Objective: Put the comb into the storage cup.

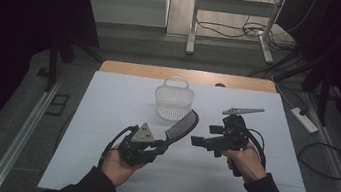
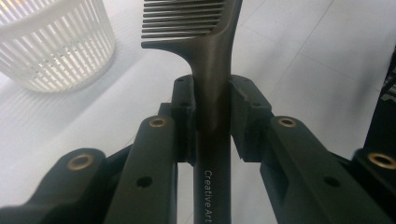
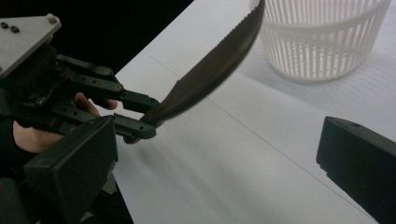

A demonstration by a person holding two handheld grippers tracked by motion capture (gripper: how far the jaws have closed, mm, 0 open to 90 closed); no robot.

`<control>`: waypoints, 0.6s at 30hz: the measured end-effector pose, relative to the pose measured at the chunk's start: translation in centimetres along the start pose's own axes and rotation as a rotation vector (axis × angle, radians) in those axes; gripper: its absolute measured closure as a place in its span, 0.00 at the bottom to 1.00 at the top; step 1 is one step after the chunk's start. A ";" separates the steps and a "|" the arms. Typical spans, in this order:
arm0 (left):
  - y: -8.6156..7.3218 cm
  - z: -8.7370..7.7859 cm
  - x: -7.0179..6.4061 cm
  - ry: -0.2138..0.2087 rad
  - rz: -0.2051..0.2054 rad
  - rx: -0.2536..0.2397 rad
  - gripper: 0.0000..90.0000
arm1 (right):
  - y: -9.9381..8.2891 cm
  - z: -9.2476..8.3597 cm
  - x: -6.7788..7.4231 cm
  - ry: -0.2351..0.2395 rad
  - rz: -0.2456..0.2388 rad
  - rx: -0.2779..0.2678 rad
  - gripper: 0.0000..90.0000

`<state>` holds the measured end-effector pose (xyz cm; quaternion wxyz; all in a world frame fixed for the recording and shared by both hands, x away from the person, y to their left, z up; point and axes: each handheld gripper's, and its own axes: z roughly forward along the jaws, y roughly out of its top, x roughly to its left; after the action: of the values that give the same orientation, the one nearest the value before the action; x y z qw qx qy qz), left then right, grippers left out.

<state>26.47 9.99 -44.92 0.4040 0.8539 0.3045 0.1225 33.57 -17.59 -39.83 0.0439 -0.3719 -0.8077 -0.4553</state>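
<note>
**Comb clamped in left gripper, right gripper open beside it**

Between the two pads of my left gripper (image 2: 210, 116) sits the handle of the dark comb (image 2: 212, 93). I read the grip from the left gripper view: both black pads press against the sides of the handle, one on each side, with the jaws narrowed to the handle's width. The handle runs straight along the jaw axis; its printed end lies back toward the gripper body, and the toothed head extends beyond the fingertips. The teeth point to the left of that view.

From the high view, the left gripper (image 1: 164, 144) stands above the white table cover (image 1: 105, 117), and the comb (image 1: 182, 124) rises from it at a slant, up and away from me. The comb's far end lies just beside the near wall of the white slotted basket (image 1: 173, 101); I cannot tell whether it touches. The comb is clear of the table surface.

My right gripper (image 1: 202, 140) points toward the left gripper. In the right gripper view its two black jaws stand wide apart with nothing between them, and the comb (image 3: 210, 70) lies ahead of them, well clear of both pads. The basket (image 3: 322, 37) stands behind the comb's tip in that view.
</note>
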 end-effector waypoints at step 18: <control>0.6 0.9 -0.2 -0.004 0.015 0.003 0.81 | 2.1 2.1 -0.1 -0.032 0.039 0.063 0.00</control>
<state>26.98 9.00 -45.08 0.4024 0.8569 0.2975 0.1235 35.59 -15.40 -39.64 0.0515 -0.3930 -0.8150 -0.4227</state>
